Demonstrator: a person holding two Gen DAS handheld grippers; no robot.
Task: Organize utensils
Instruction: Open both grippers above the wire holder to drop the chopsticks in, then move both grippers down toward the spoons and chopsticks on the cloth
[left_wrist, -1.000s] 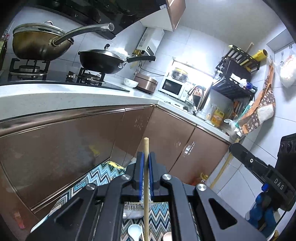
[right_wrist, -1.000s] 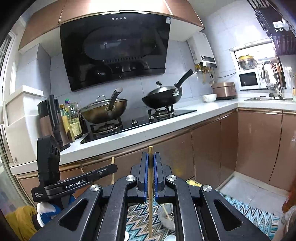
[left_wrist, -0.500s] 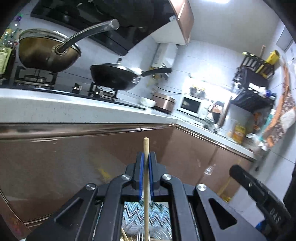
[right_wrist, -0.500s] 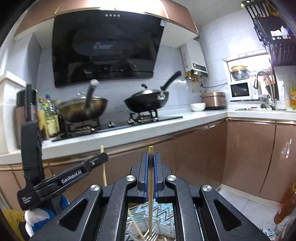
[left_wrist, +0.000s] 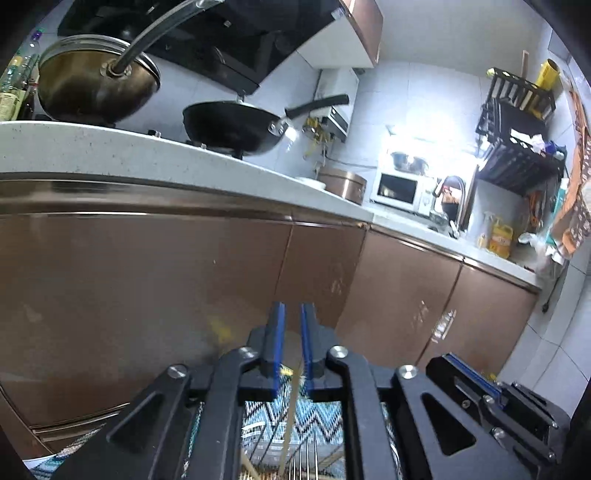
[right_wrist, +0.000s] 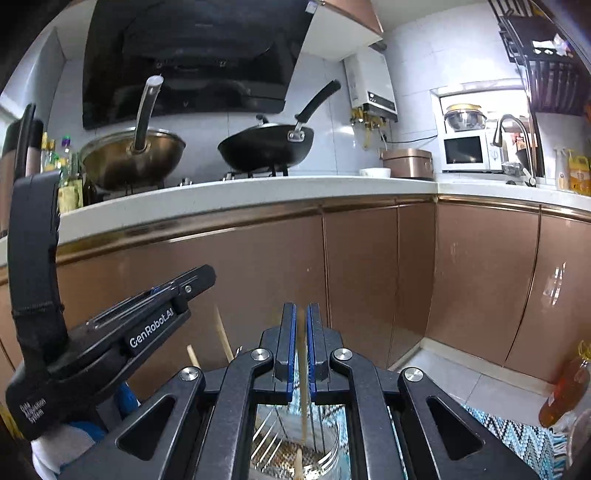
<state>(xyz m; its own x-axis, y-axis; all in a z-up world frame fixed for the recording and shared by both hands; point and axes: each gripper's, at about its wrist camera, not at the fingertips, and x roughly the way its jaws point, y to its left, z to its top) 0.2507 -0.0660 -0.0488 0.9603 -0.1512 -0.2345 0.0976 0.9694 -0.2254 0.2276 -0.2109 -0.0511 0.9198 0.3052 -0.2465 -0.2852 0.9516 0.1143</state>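
Note:
My left gripper (left_wrist: 290, 314) is slightly open. A wooden chopstick (left_wrist: 288, 424) hangs loose below its pads, its lower end among forks in a wire utensil holder (left_wrist: 280, 454). My right gripper (right_wrist: 301, 314) has a narrow gap between its pads, and a second, blurred chopstick (right_wrist: 303, 406) runs down between them into a glass utensil cup (right_wrist: 325, 458) that holds forks. I cannot tell whether the pads still pinch it. The left gripper also shows in the right wrist view (right_wrist: 177, 291), with two chopstick tips (right_wrist: 223, 334) beside it.
Brown cabinet doors (right_wrist: 369, 277) stand close in front under a white countertop (right_wrist: 258, 188). A steel pan (right_wrist: 133, 157) and a black wok (right_wrist: 266, 147) sit on the stove. A zigzag rug (right_wrist: 517, 432) covers the floor. An amber bottle (right_wrist: 565, 387) is at the right.
Both grippers have dropped lower. The left gripper has opened and its chopstick has slid down from between the pads. The right chopstick has also sunk and no longer pokes above the pads.

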